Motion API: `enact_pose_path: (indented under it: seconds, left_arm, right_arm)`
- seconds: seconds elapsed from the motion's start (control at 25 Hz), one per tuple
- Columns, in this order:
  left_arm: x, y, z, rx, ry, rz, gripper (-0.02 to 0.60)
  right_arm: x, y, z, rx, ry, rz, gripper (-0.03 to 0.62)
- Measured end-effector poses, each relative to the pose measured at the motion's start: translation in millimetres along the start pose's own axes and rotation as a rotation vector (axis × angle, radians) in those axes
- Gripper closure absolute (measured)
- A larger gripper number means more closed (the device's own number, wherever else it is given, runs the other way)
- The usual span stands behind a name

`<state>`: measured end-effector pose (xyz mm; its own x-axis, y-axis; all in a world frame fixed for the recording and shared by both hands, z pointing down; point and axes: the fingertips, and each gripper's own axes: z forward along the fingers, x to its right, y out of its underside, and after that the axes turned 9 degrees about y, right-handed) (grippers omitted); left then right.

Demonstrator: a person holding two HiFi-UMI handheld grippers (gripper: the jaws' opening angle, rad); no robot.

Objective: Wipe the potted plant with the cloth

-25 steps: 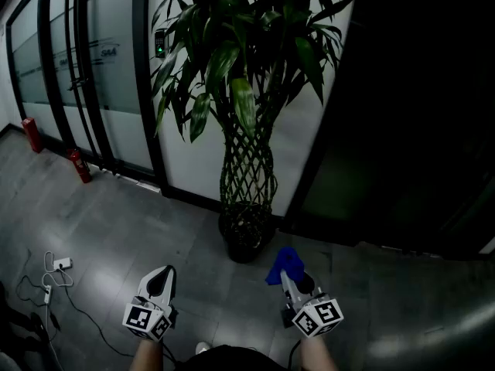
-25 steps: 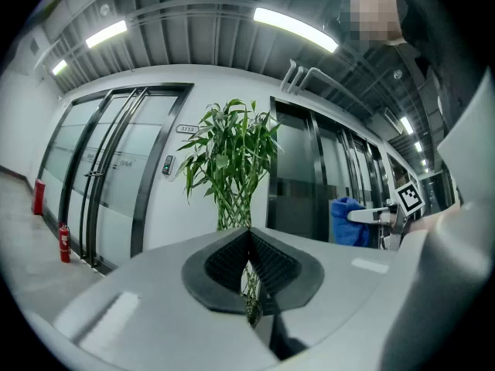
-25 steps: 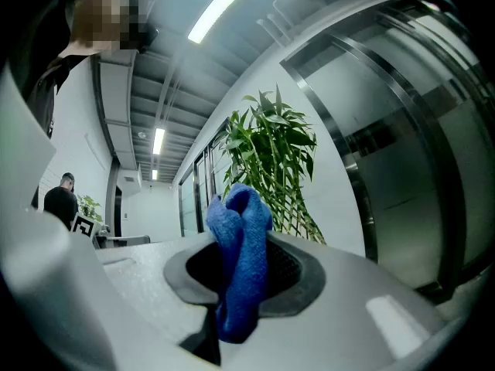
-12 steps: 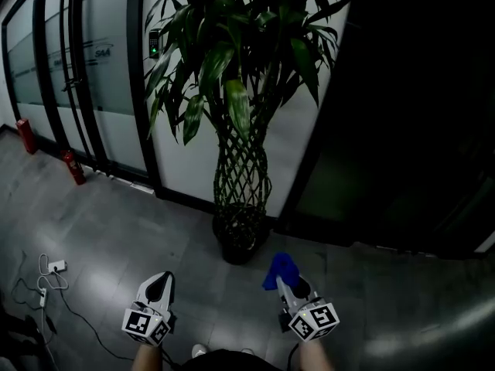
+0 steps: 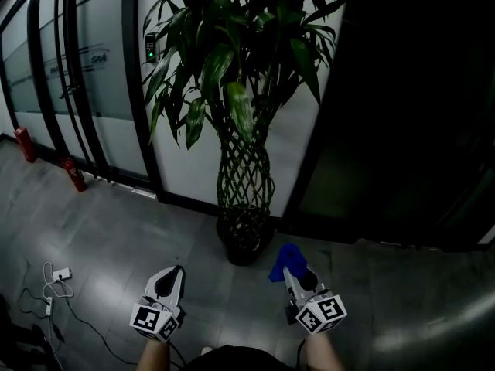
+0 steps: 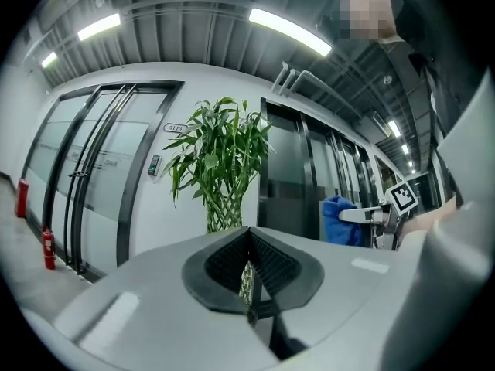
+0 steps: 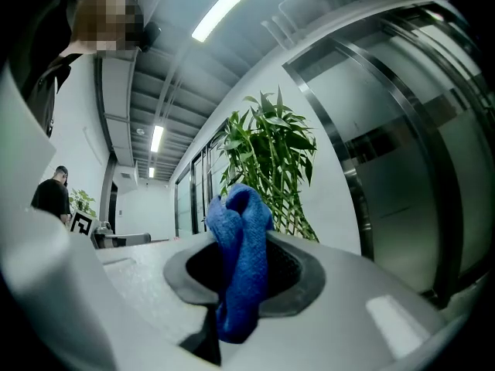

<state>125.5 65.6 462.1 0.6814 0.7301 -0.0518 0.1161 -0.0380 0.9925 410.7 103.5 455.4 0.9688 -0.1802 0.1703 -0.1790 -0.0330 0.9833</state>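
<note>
The potted plant (image 5: 244,172) has a braided lattice trunk, long green leaves and a dark pot (image 5: 244,244) on the grey floor by the wall. My right gripper (image 5: 288,267) is low in the head view, just right of the pot and short of it, shut on a blue cloth (image 5: 285,259). The cloth (image 7: 241,263) bunches up out of its jaws, with the plant (image 7: 271,157) beyond. My left gripper (image 5: 171,275) is to the left of the pot, shut with nothing in it (image 6: 249,246). It looks at the plant (image 6: 220,161) and the cloth (image 6: 340,219).
Glass doors (image 5: 73,76) with dark frames run along the left wall, with two red fire extinguishers (image 5: 74,174) at their foot. A white cable and plug (image 5: 52,280) lie on the floor at lower left. Dark doors (image 5: 402,114) stand right of the plant. A person (image 7: 52,196) stands far off.
The head view swayed a little left and back. Both grippers stay low in front of the pot, shifted slightly right, the cloth still held in the right one.
</note>
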Motion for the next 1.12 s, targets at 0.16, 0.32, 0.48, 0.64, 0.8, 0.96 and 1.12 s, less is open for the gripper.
enact_pose_path:
  seconds: [0.16, 0.32, 0.48, 0.64, 0.8, 0.96, 1.12]
  left_arm:
    - [-24, -1, -13, -0.006, -0.005, -0.003, 0.575]
    - [-45, -1, -24, -0.001, 0.011, -0.001, 0.574]
    - [-62, 1, -12, -0.016, 0.023, -0.002, 0.575]
    - [-64, 4, 18, -0.008, 0.027, 0.035, 0.575]
    - [-61, 5, 67, -0.017, 0.021, 0.041, 0.575]
    - [-45, -10, 136, 0.037, 0.076, 0.050, 0.575]
    - [-24, -27, 192, 0.069, 0.117, 0.087, 0.575]
  right_arm:
    - [-25, 3, 19, -0.006, -0.022, -0.007, 0.503]
    - [-50, 1, 33, 0.003, -0.025, -0.027, 0.503]
    - [-57, 2, 54, 0.012, -0.044, -0.033, 0.503]
    - [-39, -3, 81, 0.033, -0.085, -0.048, 0.503]
    - [-10, -23, 115, 0.063, -0.135, -0.059, 0.503]
    - [21, -56, 157, 0.110, -0.217, -0.103, 0.503]
    - [29, -89, 191, 0.146, -0.309, -0.180, 0.503]
